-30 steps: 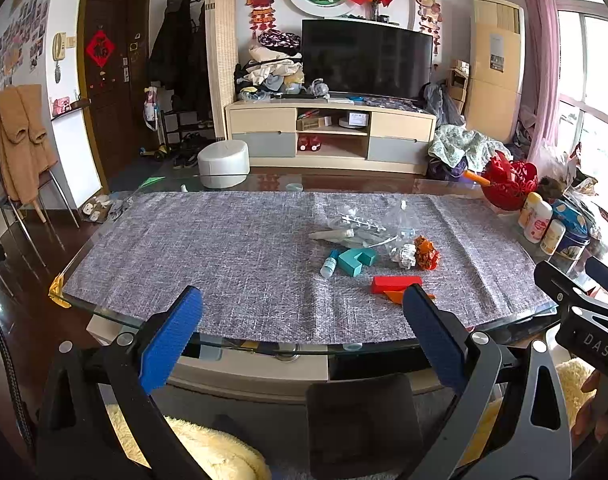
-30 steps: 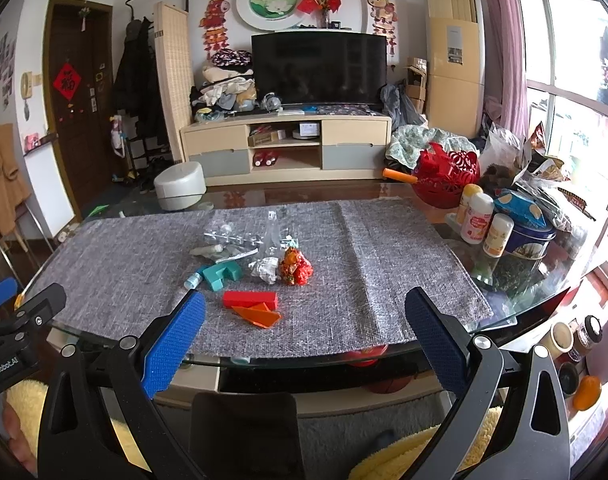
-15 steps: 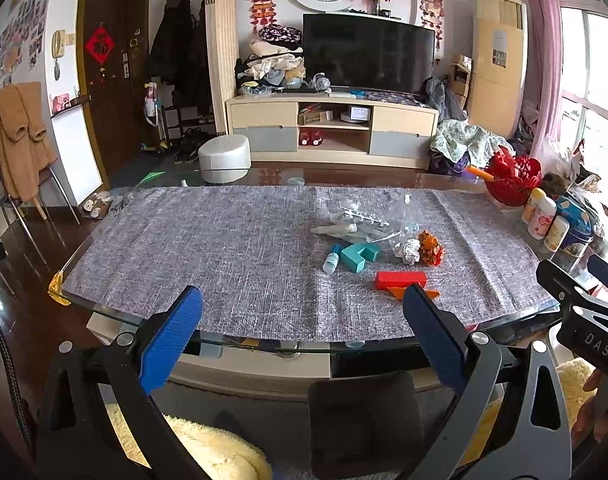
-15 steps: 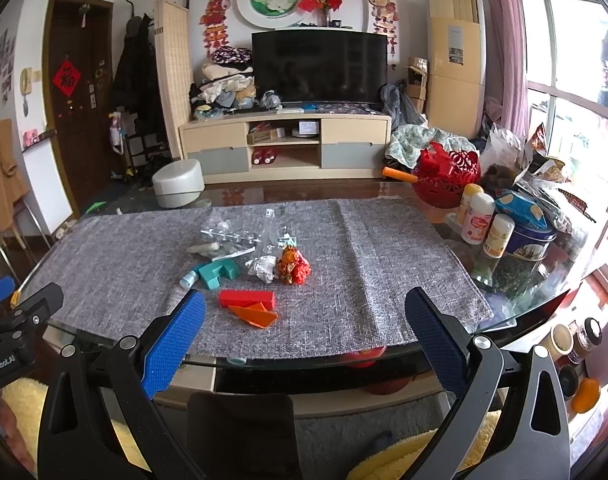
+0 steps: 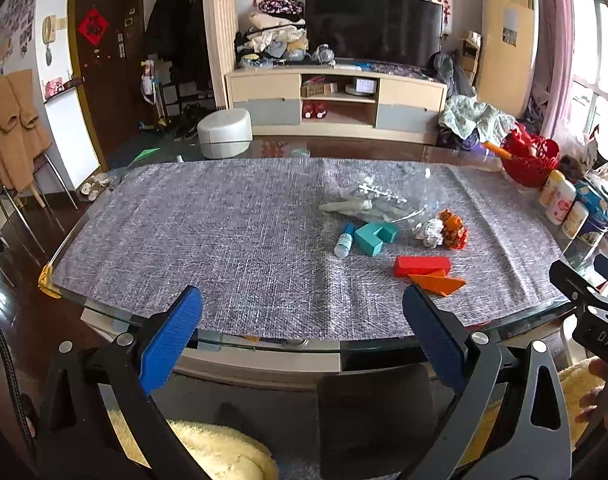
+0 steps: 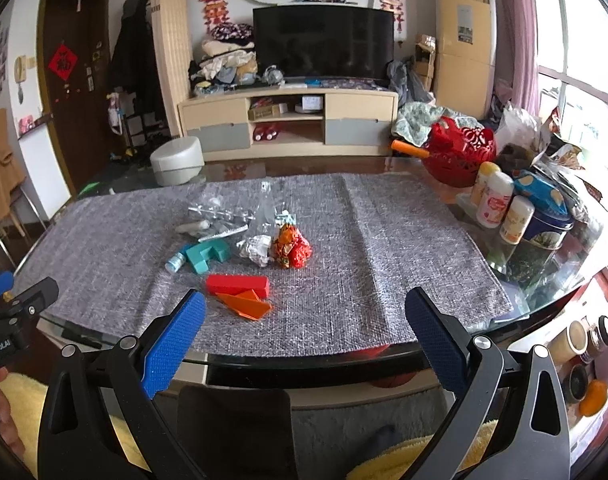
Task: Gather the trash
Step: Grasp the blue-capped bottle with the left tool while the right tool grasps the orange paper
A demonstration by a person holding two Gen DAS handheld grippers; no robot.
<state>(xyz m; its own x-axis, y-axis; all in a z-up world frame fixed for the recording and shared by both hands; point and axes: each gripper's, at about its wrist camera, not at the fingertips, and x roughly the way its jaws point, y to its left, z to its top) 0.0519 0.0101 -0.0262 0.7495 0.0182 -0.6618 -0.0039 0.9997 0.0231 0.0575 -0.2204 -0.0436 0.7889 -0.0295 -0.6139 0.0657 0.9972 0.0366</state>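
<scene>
A pile of litter lies on the grey table mat (image 5: 224, 232): a crumpled red-orange wrapper (image 6: 292, 246) (image 5: 452, 229), a crumpled white paper ball (image 6: 258, 250) (image 5: 431, 233), clear plastic packaging (image 6: 228, 216) (image 5: 383, 202) and a small bottle (image 6: 176, 262) (image 5: 343, 241). Beside them lie a teal block (image 6: 206, 255), a red block (image 6: 238, 285) and an orange wedge (image 6: 246, 306). My left gripper (image 5: 302, 316) is open and empty before the table's near edge, left of the pile. My right gripper (image 6: 304, 320) is open and empty, just in front of the pile.
A red basket (image 6: 459, 152), several bottles (image 6: 493, 200) and a blue tin (image 6: 547, 224) crowd the table's right end. A dark chair back (image 6: 234, 424) stands below the table's glass edge (image 6: 304, 360). A TV cabinet (image 6: 288, 120) stands behind.
Both grippers have moved slightly forward and tilted down toward the table, so the pile sits a little closer. Both jaws stay open.
</scene>
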